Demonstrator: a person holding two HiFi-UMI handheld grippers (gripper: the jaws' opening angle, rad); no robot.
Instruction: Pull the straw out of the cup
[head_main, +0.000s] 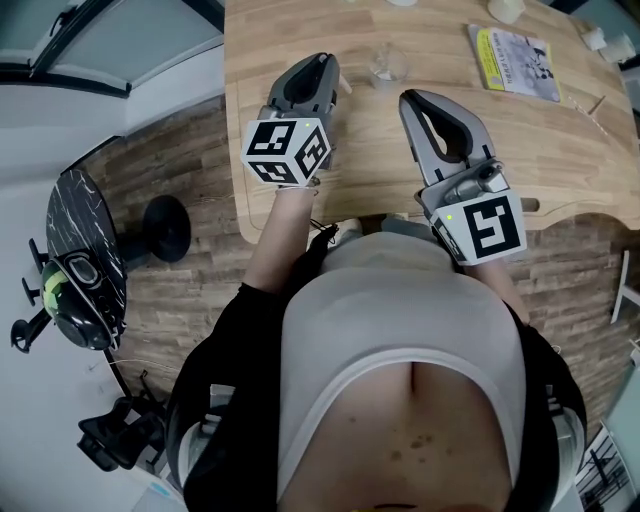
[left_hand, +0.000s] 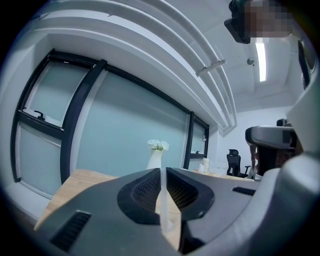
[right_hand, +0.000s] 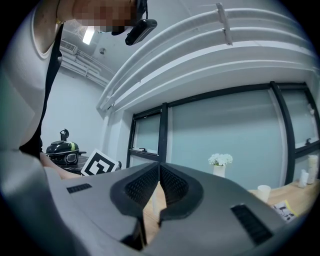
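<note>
My left gripper (head_main: 328, 64) reaches over the near left part of the wooden table (head_main: 540, 150). In the left gripper view the left gripper (left_hand: 162, 171) is shut on a thin translucent straw (left_hand: 163, 207), which stands upright between the pads. A small clear cup (head_main: 388, 66) stands on the table just right of and beyond its tip, apart from the straw. My right gripper (head_main: 409, 99) lies level to the cup's near right. Seen in its own view, the right gripper (right_hand: 160, 166) has its tips together and nothing between them.
A printed booklet (head_main: 515, 48) lies at the table's far right, near a white paper cup (right_hand: 263, 192). A white vase of flowers (left_hand: 156, 156) stands by the glass wall. A helmet (head_main: 75, 290) rests on a dark side table at the left, beside the table's near edge.
</note>
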